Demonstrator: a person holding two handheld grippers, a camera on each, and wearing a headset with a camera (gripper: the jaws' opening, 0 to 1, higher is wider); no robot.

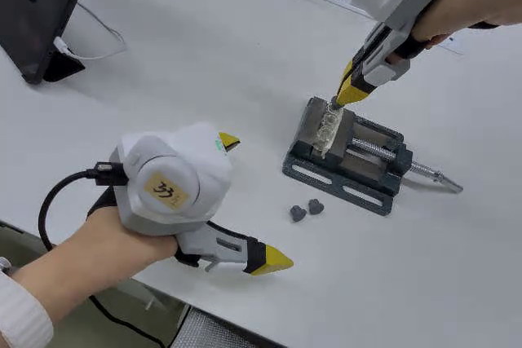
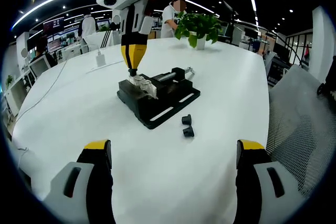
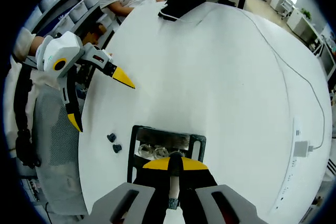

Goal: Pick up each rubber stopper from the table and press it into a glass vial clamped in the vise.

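"Right gripper view first: what is the claw doing?"

"I have my right claw clenched, its yellow tips drawn almost together with only a slit between them. In the head view a small grey stopper is pinched at those tips, right at the mouth of the vial at the far end of the row. The claw points steeply down onto it."

"And around that?"

"The glass vials stand upright in a row, clamped in the dark vise. From above I make out at least two round mouths; how many in all I cannot tell. The vise sits flat on the white tabletop, with its screw handle sticking out to the right in the head view. Two loose stoppers lie close together on the tabletop, just beside the vise's base."

"Your other hand?"

"My left claw is released, spread wide with nothing in it. I hold it low near the tabletop's front edge, well apart from the vise and aimed at it. Its own view has the vise and the loose stoppers ahead. Farther out, a black tablet with a white cable stands at the far left, and a potted plant sits beyond the vise."
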